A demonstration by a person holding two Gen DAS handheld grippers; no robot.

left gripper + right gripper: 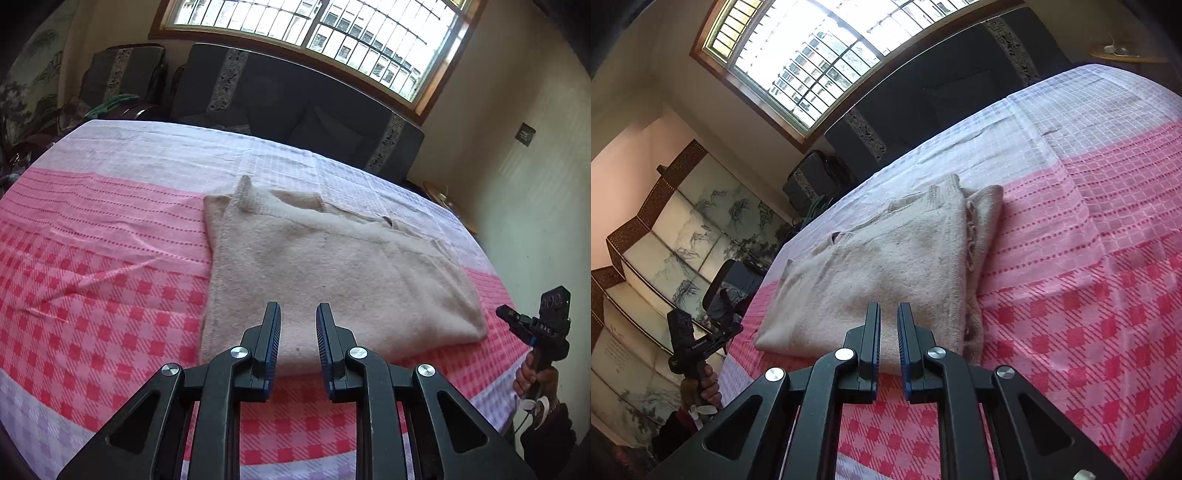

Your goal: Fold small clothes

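A beige knit garment (332, 266) lies folded in a rough rectangle on a pink checked cloth (92, 266); its ribbed neck and cuff stick up at the far edge. My left gripper (298, 314) hangs above the garment's near edge, jaws a little apart and empty. In the right wrist view the same garment (886, 266) shows stacked layers along its right side. My right gripper (888, 314) hovers over its near edge, jaws narrowly apart and empty. Each gripper also shows in the other's view: the right one (517, 317), the left one (727, 325), both held off the table's sides.
The cloth-covered table (1089, 240) fills both views. A dark sofa (295, 99) stands beyond the far edge under a barred window (314, 26). A painted folding screen (665, 240) stands at one side. A small shelf (1123, 55) sits in the corner.
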